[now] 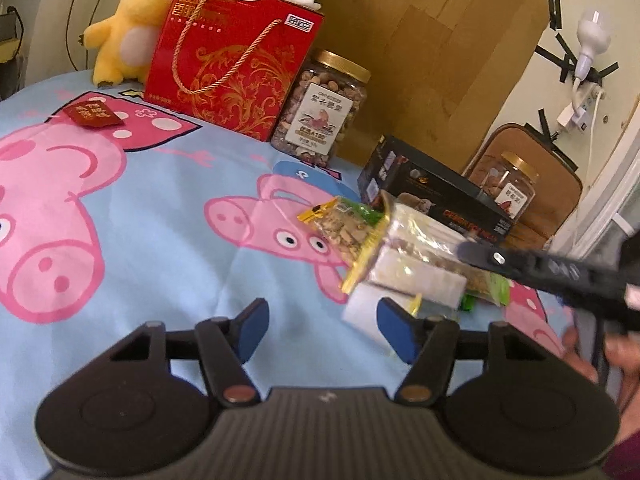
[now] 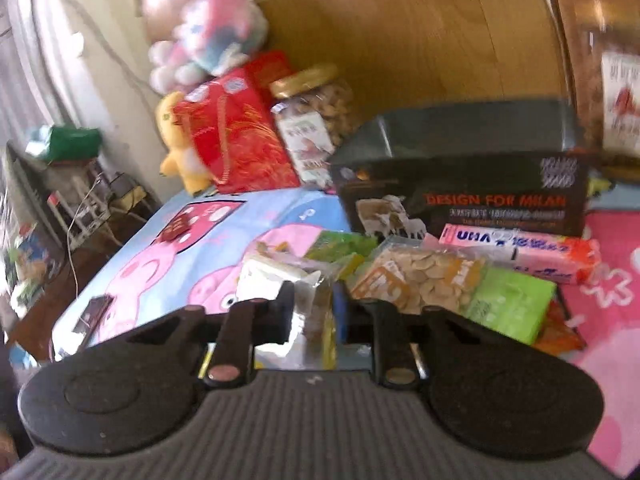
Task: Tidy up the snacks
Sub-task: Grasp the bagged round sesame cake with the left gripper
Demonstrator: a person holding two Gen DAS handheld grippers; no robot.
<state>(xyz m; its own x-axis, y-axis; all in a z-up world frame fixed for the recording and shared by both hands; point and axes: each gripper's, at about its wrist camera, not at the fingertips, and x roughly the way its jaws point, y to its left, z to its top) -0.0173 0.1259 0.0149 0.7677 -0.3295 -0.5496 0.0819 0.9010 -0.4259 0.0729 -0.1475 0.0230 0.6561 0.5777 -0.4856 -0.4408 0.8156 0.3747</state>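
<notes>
A: While the red gift box [image 1: 232, 60] and gold-lidded clear nut jar [image 1: 320, 108] are stood by the wooden headboard [image 1: 440, 60], how much is judged done?

B: Little. A clear crinkly snack packet [image 2: 308, 300] is clamped by the right gripper [image 2: 316, 308] and held above the pig-print blue sheet [image 1: 160, 208]; the left gripper [image 1: 320, 328] is spread, empty. Loose packets [image 2: 424, 276] are left heaped beside the black carton [image 2: 464, 192].

A: Room?

B: Bare sheet is seen leftward; the bed edge is close there.
</notes>
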